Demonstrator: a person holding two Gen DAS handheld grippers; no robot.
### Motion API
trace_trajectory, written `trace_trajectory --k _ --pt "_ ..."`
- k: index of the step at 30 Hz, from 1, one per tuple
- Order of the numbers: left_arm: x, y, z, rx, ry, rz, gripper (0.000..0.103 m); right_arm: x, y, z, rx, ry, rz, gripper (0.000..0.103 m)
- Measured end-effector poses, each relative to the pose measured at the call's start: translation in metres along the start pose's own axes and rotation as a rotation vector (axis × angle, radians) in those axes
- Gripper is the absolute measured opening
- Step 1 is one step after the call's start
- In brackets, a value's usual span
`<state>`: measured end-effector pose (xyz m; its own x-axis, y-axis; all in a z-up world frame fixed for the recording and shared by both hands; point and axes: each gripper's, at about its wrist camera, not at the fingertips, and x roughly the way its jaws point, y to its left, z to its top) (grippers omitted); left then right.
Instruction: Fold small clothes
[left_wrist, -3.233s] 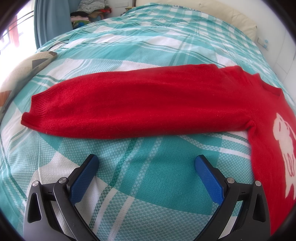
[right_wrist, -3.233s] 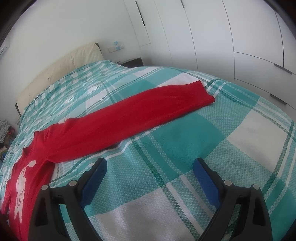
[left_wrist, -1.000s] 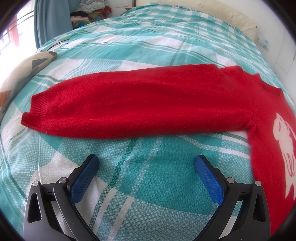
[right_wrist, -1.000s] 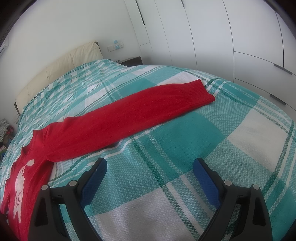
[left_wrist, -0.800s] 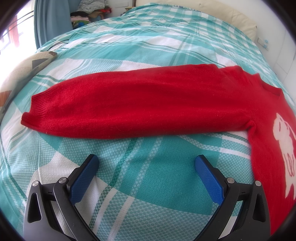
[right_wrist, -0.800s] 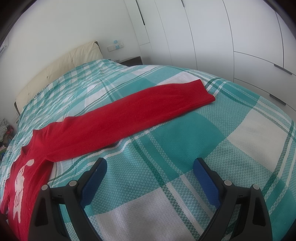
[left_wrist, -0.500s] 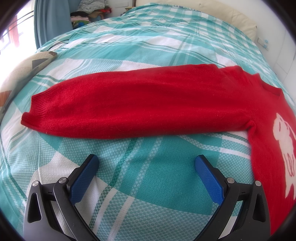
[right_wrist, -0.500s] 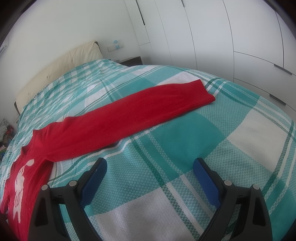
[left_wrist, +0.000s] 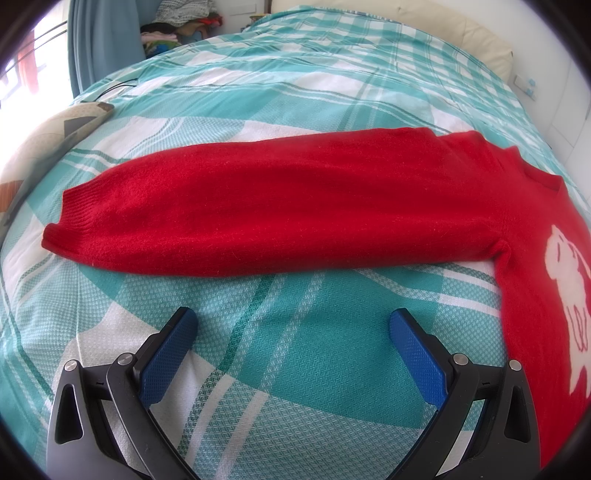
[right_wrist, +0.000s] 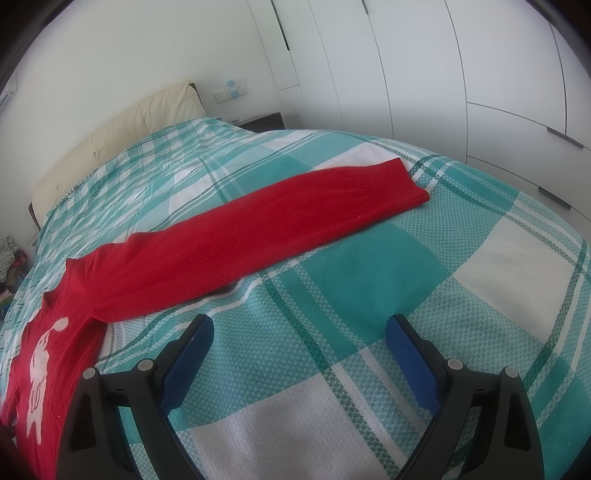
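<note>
Red sweater (left_wrist: 295, 206) lies flat on the bed, one sleeve stretched across the middle of the left wrist frame, cuff at the left, body with a white figure (left_wrist: 569, 295) at the right edge. In the right wrist view the other sleeve (right_wrist: 258, 229) runs from lower left up to a cuff right of centre. Left gripper (left_wrist: 291, 325) sits low in frame, blue pads spread wide over bare bedspread, just short of the sleeve, holding nothing. Right gripper (right_wrist: 299, 328), same story: jaws wide apart, empty. Beneath it all, a teal-and-white plaid bedspread (left_wrist: 280, 369). Cream headboard (right_wrist: 122, 133) upper left, white wardrobe doors (right_wrist: 443, 74) upper right, a clothes pile (left_wrist: 177, 26) at the top left of the left view.
</note>
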<state>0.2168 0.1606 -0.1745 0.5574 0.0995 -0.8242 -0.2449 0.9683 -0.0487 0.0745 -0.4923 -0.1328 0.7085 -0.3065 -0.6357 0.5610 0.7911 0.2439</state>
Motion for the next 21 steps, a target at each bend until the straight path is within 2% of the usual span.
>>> trace_trajectory --k 21 --pt "-0.0001 0.0001 0.0000 0.000 0.000 0.000 0.103 0.0019 -0.0005 -0.0011 -0.003 0.003 -0.004 0.093"
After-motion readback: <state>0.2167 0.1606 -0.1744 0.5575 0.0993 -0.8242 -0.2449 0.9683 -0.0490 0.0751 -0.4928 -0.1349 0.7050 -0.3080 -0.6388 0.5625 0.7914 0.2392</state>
